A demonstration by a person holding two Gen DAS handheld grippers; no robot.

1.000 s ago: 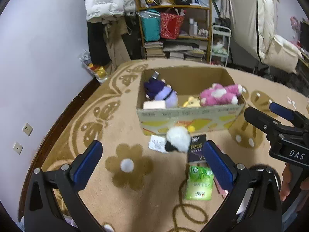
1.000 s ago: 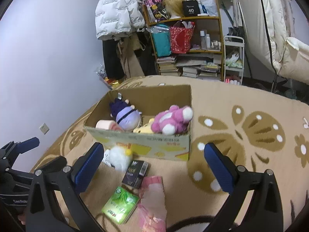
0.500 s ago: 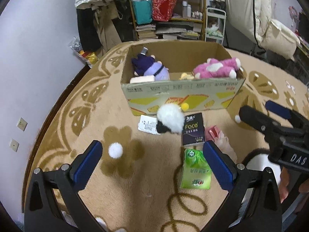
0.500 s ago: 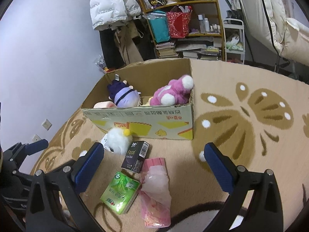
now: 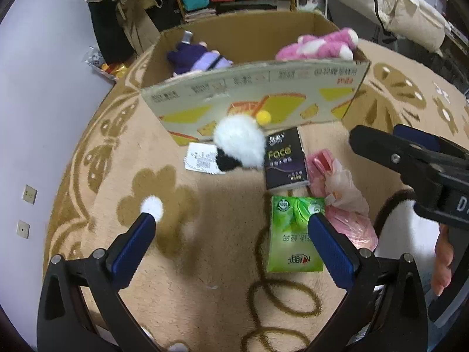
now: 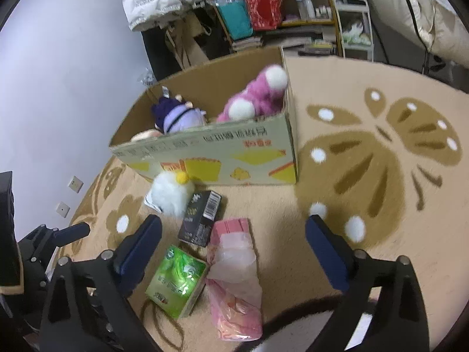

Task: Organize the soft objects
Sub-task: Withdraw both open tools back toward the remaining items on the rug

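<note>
White fluffy plush toy (image 5: 239,143) lay on carpet (image 5: 190,264), touching cardboard box (image 5: 255,99) front | straight ahead of left gripper (image 5: 231,240), nearer than right gripper (image 6: 233,243) | long axis crosswise | both grippers spread, empty

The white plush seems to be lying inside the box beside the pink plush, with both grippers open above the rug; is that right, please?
Not quite: the white plush lies outside the box, on the rug against its front wall, as the left wrist view shows. The pink plush is inside, and both the left gripper and the right gripper are open.
</note>
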